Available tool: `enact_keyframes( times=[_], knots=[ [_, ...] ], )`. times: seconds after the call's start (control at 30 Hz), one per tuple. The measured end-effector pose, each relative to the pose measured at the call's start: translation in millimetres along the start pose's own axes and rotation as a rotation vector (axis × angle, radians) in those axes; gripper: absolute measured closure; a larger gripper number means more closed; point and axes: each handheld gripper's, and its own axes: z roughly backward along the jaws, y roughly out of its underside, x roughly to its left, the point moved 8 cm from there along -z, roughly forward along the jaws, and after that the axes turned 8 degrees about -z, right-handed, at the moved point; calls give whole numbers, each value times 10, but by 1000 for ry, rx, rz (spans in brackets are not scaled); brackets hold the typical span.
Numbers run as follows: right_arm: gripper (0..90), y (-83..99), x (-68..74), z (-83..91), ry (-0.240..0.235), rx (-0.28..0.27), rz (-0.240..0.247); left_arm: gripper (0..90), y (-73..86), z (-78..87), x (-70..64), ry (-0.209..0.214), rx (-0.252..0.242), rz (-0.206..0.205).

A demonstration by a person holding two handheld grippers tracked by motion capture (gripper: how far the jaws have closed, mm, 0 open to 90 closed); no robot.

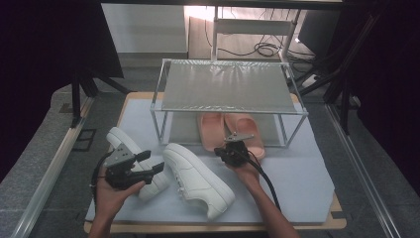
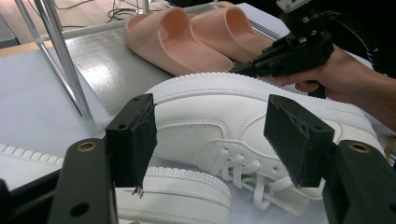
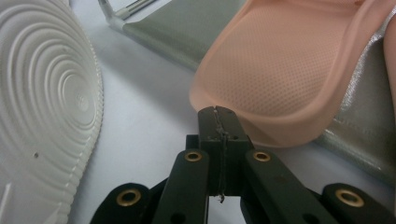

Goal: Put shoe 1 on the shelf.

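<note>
Nearest to you: your two forearms come in from the bottom of the high view, each hand wrapped round a hand-held gripper.
Left hand-held gripper: you hold it over the near-left part of the surface; its jaws stand wide apart with nothing between the pads, which frame the front sneaker's side in the left gripper view.
Left gripper's pads: black, flat, bare; neither one touches a shoe.
Right hand-held gripper: you hold it low, just in front of the rack; its jaws are pressed flat together, pad against pad, gripping nothing.
Right gripper's tip: in the right gripper view it sits at the near edge of the left pink slide, touching it or a hair short; you cannot tell which from that view.
Front sneaker: white, laced, lying at a slant across the middle of the surface, between your two hands.
Rear sneaker: white, just left of the front one, partly under your left hand-held gripper.
Ridged sole: white, with ringed tread, at the left of the right gripper view, beside the closed jaws.
Pink slides: a pair side by side on the rack's bottom shelf, their near ends jutting out past its front edge.
Rack: two metal-framed tiers with grey mesh shelves, standing at the back of the surface.
Surface: covered by a pale grey-blue mat, with a wooden border showing round it.
</note>
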Motion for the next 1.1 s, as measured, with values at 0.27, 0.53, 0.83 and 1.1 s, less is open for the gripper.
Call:
enact_keyframes(
  times=[0.27, 0.53, 0.83, 1.1],
  knots=[
    [900, 135, -30, 366, 1, -9, 29, 348, 4, -7, 1, -1, 3, 0],
    [900, 408, -220, 871, 20, -9, 23, 348, 3, -34, -18, 3, 9, -2],
    [900, 585, -569, 1139, 95, 7, -5, 348, -1, -49, -30, 5, 11, -3],
    [900, 567, -762, 1120, 138, 2, -36, 348, -1, -33, -17, 3, 7, -2]
  ],
)
